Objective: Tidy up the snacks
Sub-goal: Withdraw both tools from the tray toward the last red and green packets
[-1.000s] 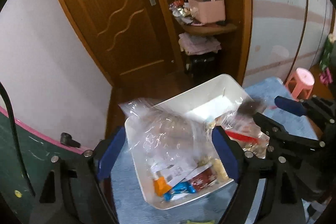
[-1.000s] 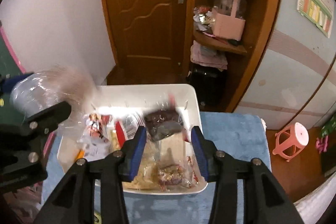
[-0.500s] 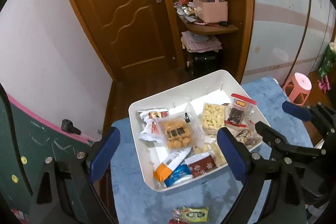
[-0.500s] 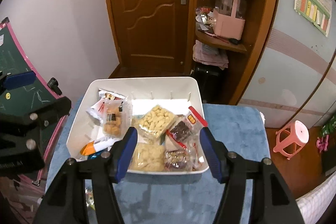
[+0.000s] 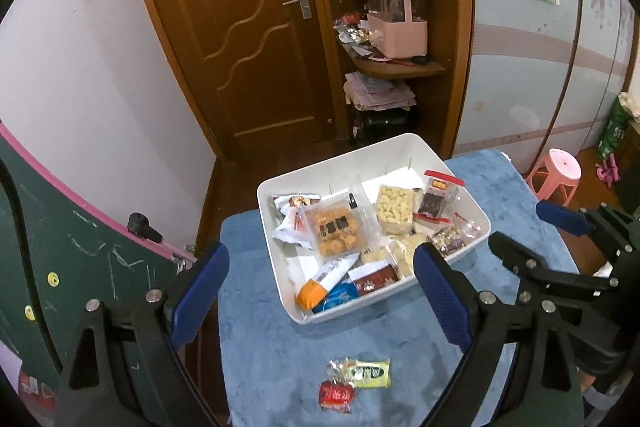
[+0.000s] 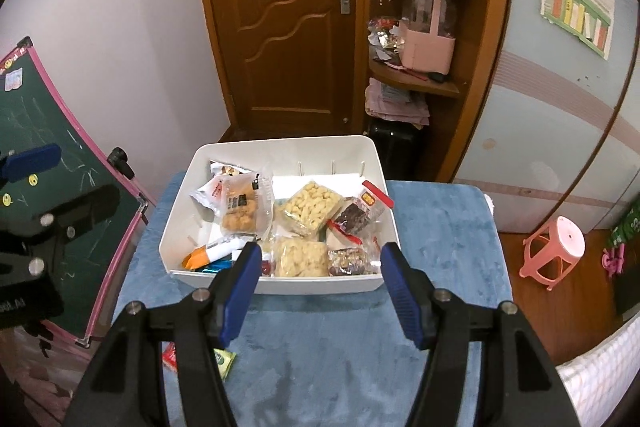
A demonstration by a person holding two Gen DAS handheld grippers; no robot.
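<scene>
A white tray (image 5: 262, 203) (image 6: 320, 285) holds several snack packets: a biscuit pack (image 5: 336, 231) (image 6: 240, 207), a puffed-snack pack (image 5: 394, 209) (image 6: 310, 207) and a dark bag with a red top (image 5: 436, 199) (image 6: 356, 215). A green packet (image 5: 370, 373) (image 6: 224, 359) and a red packet (image 5: 336, 395) (image 6: 170, 355) lie loose on the blue cloth near me. My left gripper (image 5: 318, 263) (image 6: 60, 183) hovers open above the tray's near side, holding nothing. My right gripper (image 6: 320, 259) (image 5: 532, 235) is open too, back from the tray's front wall.
The blue cloth (image 5: 280, 347) covers a small table with a drop on every side. A green chalkboard (image 5: 60, 267) leans at the left. A pink stool (image 5: 556, 175) stands on the floor at the right. A door and a corner shelf with a pink basket (image 5: 396, 35) are behind.
Both grippers have let go of their bags, which now lie in the tray. Both have drawn back and up from the tray with jaws wider. The two loose packets have come into view.
</scene>
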